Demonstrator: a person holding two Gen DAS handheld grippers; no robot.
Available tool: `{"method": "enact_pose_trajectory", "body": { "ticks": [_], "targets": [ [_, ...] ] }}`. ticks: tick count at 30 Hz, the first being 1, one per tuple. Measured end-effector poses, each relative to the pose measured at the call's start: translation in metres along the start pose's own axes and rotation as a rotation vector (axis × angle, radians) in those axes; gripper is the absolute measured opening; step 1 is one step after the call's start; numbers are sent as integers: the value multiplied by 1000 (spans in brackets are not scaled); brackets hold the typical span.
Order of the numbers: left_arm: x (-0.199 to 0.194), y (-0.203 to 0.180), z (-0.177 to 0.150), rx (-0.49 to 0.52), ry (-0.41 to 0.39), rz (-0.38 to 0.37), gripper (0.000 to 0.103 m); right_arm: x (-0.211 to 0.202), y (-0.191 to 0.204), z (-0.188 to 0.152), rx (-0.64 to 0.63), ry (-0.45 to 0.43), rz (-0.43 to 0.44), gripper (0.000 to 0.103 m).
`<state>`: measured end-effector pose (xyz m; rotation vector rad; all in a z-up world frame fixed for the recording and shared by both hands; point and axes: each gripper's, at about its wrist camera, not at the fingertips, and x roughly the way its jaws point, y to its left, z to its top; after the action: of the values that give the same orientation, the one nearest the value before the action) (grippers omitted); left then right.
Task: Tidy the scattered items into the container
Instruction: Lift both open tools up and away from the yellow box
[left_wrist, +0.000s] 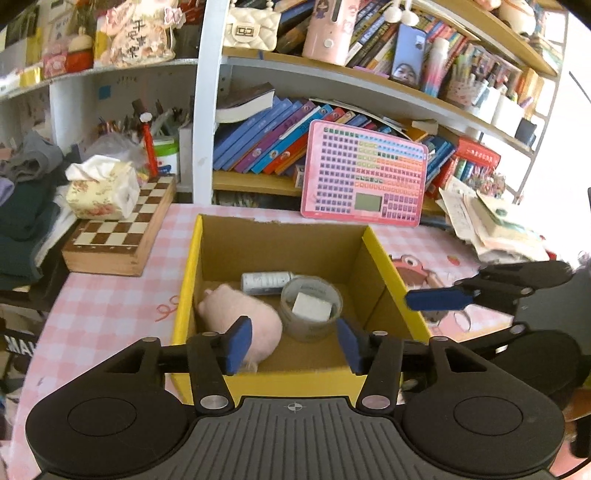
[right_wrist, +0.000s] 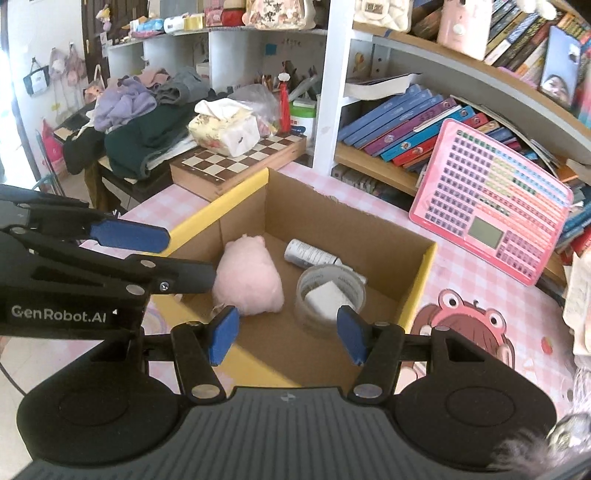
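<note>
Black claw housings fill the bottom of both wrist views. Left claw (left_wrist: 293, 345): blue pads stand apart, nothing between them, nothing held. Right claw (right_wrist: 284, 339): blue pads likewise parted, gap empty, no grip on anything. Both hang above the near edge of the container, pointing down into it. Each claw shows in the other's view: the right one enters at the right edge of the left view, the left one at the left edge of the right view.

Container: an open brown cardboard box with yellow-taped rim (left_wrist: 388, 258) (right_wrist: 417, 280), standing on the bench under a pink-and-white checked cloth (left_wrist: 110, 295) (right_wrist: 480, 280).

Contents, all lying on the box floor:
- fluffy pink plush toy (left_wrist: 240, 314) (right_wrist: 251, 280), at the left side of the box, near the left wall.
- wide roll of clear packing tape (left_wrist: 312, 306) (right_wrist: 330, 295), lying flat, just right of the plush.
- small white block (left_wrist: 312, 306) (right_wrist: 325, 299), sitting inside the core of the tape roll.
- silver printed cylindrical tube (left_wrist: 266, 282) (right_wrist: 310, 254), on its side behind the tape roll, toward the far wall.

Surroundings: pink flat keyboard-style learning tablet (left_wrist: 364, 173) (right_wrist: 491, 206), propped tilted against the bookshelf behind the box. Wooden chessboard case (left_wrist: 118, 236) (right_wrist: 236, 162) left of the box, with a floral tissue box (left_wrist: 101, 192) (right_wrist: 225, 133) resting on it. Cartoon print on the cloth to the right of the box.
</note>
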<state>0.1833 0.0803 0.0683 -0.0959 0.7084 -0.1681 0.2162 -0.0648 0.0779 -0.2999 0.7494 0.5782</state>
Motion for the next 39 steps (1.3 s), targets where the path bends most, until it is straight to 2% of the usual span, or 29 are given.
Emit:
{"method": "enact_pose_trajectory", "body": {
  "ticks": [2, 4, 9, 16, 23, 29, 32, 34, 39],
  "targets": [
    [-10, -3, -9, 22, -7, 11, 58, -10, 5, -8, 4, -5, -10, 58],
    [-19, -5, -16, 37, -16, 22, 70, -18, 10, -18, 12, -8, -19, 58],
    [-43, -12, -33, 88, -40, 50, 81, -37, 20, -41, 57, -15, -37, 58],
    [-69, -16, -52, 88, -55, 47, 91, -60, 32, -65, 96, -28, -73, 60],
    [-81, -15, -71, 44, -37, 47, 92, -78, 43, -81, 121, -58, -97, 64],
    [-88, -16, -86, 12, -20, 44, 92, -83, 51, -100, 146, -41, -112, 72],
    [-87, -18, -95, 1, 4, 47, 92, -82, 55, -111, 166, -19, -126, 79],
    [-86, -19, -102, -14, 27, 51, 93, -84, 60, -119, 174, -2, -149, 88],
    [-84, -24, -123, -55, 98, 61, 98, -89, 72, -144, 224, 25, -187, 95]
  ]
}}
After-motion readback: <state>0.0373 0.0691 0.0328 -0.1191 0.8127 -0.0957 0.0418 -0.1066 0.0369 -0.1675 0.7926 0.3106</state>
